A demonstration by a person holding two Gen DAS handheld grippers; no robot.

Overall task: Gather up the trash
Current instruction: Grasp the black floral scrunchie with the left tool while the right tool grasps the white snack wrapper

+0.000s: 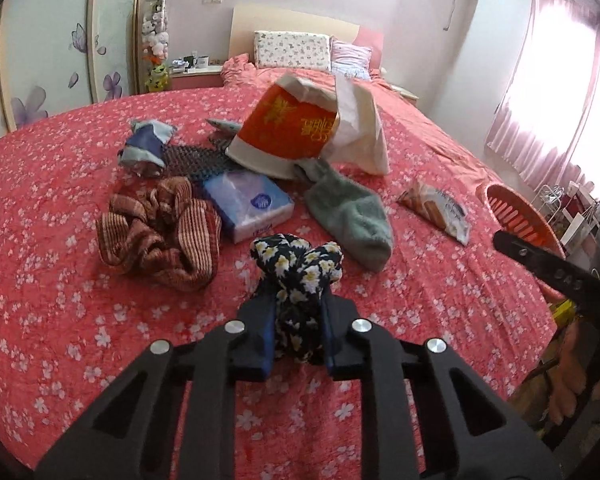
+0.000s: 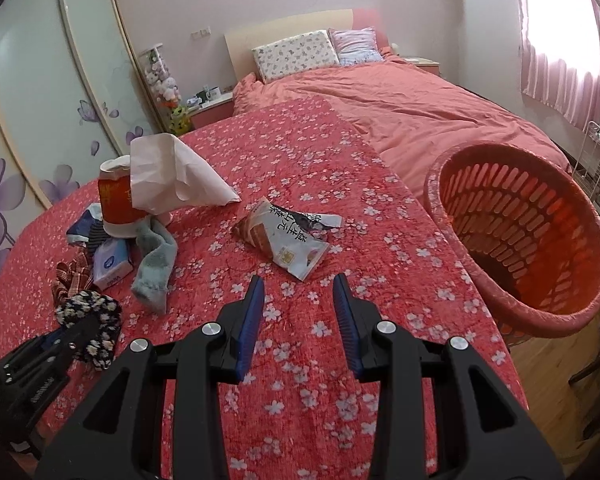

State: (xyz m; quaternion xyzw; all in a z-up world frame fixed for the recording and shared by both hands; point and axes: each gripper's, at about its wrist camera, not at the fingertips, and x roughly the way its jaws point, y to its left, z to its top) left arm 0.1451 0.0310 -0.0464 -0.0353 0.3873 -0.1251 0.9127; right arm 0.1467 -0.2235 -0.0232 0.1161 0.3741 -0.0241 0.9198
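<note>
The left gripper (image 1: 298, 320) is clamped on a floral cloth (image 1: 296, 268), soft and light, bunched between its pads just above the bed (image 1: 60, 280); the right gripper (image 2: 298, 316) hangs wide open and empty, aimed at the wrapper (image 2: 290, 236); that looks thin, crinkly and slippery, best pinched at a flat edge; the basket (image 2: 516, 240) waits beside it.
</note>
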